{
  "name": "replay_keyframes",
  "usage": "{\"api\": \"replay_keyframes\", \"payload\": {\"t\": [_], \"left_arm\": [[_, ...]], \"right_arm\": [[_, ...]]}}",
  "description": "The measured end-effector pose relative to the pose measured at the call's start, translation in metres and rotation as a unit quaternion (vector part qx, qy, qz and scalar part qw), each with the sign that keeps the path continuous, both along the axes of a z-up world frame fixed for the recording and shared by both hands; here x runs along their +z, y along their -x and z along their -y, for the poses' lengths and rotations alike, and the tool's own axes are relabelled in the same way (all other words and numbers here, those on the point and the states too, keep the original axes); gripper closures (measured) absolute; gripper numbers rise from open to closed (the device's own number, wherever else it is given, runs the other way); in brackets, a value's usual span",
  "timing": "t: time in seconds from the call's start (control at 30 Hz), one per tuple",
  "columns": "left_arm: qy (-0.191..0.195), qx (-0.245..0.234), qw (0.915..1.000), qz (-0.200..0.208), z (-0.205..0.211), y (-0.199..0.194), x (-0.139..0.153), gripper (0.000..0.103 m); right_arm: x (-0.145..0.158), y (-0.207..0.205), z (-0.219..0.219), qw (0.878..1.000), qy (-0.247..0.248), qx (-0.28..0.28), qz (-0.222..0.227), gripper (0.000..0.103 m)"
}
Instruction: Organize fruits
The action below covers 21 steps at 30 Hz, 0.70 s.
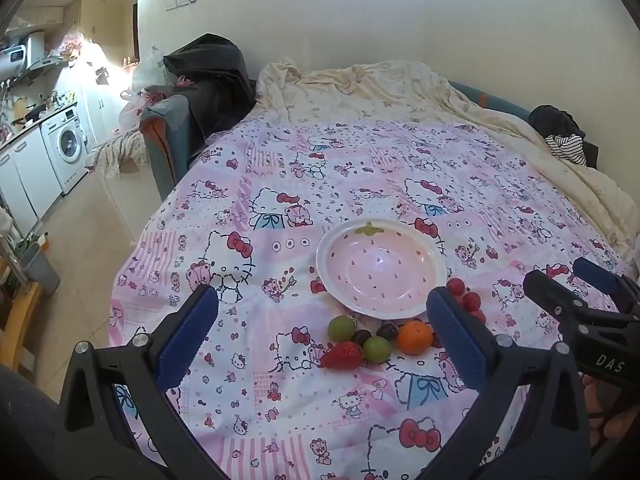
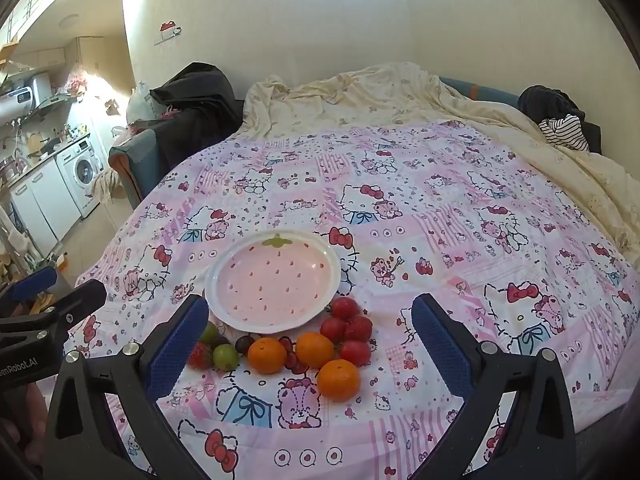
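Surface: bed spread with a pink-and-white cartoon-cat quilt (image 2: 460, 240); it is soft, so round fruit may roll if nudged.
Plate: shallow round pink plate with white rim and strawberry-seed print (image 2: 276, 280), lying flat on the quilt, nothing in it; by my reading the place the fruit is meant to go.
Fruit cluster: all fruit lies on the quilt along the plate's near edge, none on the plate.
Oranges: three small round orange mandarins (image 2: 338, 379), the nearest one a little apart, the other two side by side closer to the plate.
Tomatoes: four glossy red cherry tomatoes (image 2: 346, 327), touching one another, just beside the plate's near-right rim.
Grapes: two round green grapes (image 1: 377, 349) and a few dark purple grapes (image 1: 387, 332), tucked between strawberry and mandarins.
Strawberry: one red strawberry (image 1: 343, 355) on its side, at the left end of the row.
Left gripper (image 1: 320, 332): blue-padded fingers wide apart, holding nothing, hovering short of the fruit with strawberry and green grapes between the finger lines.
Right gripper (image 2: 306, 346): blue-padded fingers wide apart, holding nothing, framing mandarins and tomatoes from the near side.
Stage: judged the very start; nothing sorted yet.
Next move, judged: either gripper needs to drop onto one fruit; the outlying mandarin offers the cleanest pinch.
Risk: packed tomatoes and grapes leave little room for a finger without scattering neighbours.
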<state>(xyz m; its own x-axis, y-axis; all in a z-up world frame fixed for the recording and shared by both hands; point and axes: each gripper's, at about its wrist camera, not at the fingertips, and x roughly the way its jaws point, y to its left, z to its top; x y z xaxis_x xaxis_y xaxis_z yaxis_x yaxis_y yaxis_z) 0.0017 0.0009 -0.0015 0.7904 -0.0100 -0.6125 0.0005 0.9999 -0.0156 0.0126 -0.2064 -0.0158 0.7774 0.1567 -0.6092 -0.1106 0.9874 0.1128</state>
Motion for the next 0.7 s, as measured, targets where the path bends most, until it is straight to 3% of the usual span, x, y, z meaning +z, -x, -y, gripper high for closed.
{"api": "replay_keyframes", "payload": {"t": [0.7], "left_arm": [[-0.001,0.001,1.0000,0.001,0.0014,0.0009,0.0015,0.000]], "right_arm": [[0.0001,0.0006,-0.0003,1.000,0.001,0.001,0.002,0.000]]}}
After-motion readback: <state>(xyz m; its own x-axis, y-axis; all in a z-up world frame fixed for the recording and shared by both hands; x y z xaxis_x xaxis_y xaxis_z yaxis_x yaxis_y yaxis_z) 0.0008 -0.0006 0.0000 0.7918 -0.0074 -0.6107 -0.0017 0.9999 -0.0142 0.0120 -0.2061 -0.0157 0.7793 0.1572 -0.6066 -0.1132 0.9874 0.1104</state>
